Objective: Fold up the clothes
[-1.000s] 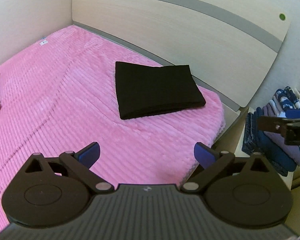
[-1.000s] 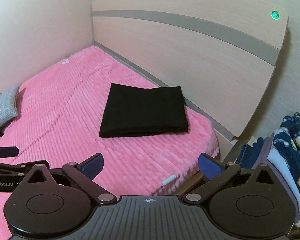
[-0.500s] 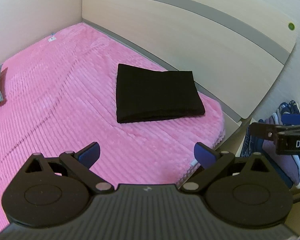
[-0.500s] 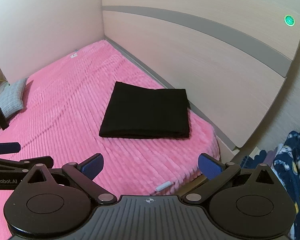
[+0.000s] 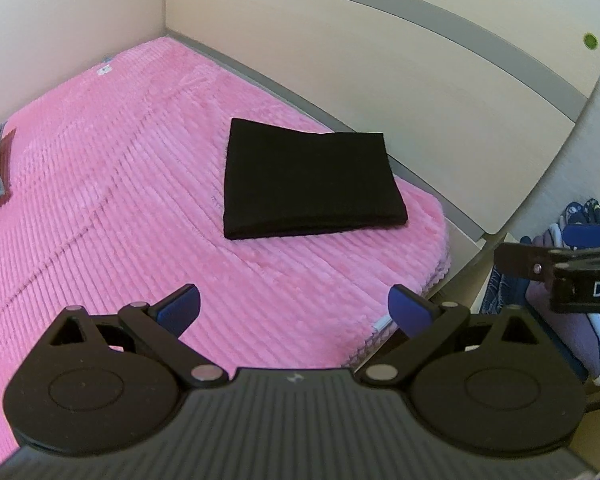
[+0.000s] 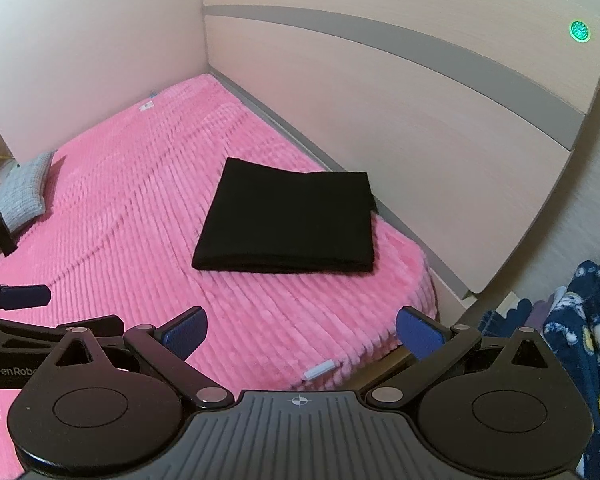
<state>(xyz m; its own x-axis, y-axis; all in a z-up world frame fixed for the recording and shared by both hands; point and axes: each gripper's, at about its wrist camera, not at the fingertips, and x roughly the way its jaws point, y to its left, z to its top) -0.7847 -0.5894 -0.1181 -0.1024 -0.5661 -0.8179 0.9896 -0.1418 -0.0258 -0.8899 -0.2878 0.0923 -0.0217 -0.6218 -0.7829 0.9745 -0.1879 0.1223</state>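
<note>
A black garment [image 5: 310,182] lies folded into a flat rectangle on the pink ribbed blanket [image 5: 112,184] near the headboard; it also shows in the right wrist view [image 6: 288,224]. My left gripper [image 5: 294,310] is open and empty, held above the blanket's near corner, well short of the garment. My right gripper [image 6: 302,332] is open and empty, also back from the garment over the bed's corner. Each gripper shows at the edge of the other's view.
A wooden headboard [image 6: 420,120] runs behind the bed, with walls at the far left. A grey cushion [image 6: 24,196] lies at the blanket's left. A pile of blue and purple clothes [image 5: 572,272] sits off the bed at right, also in the right wrist view [image 6: 584,344].
Both grippers have drawn back and up from the folded black garment, which now looks smaller and farther. Both stayed open and empty. The garment has not moved.
</note>
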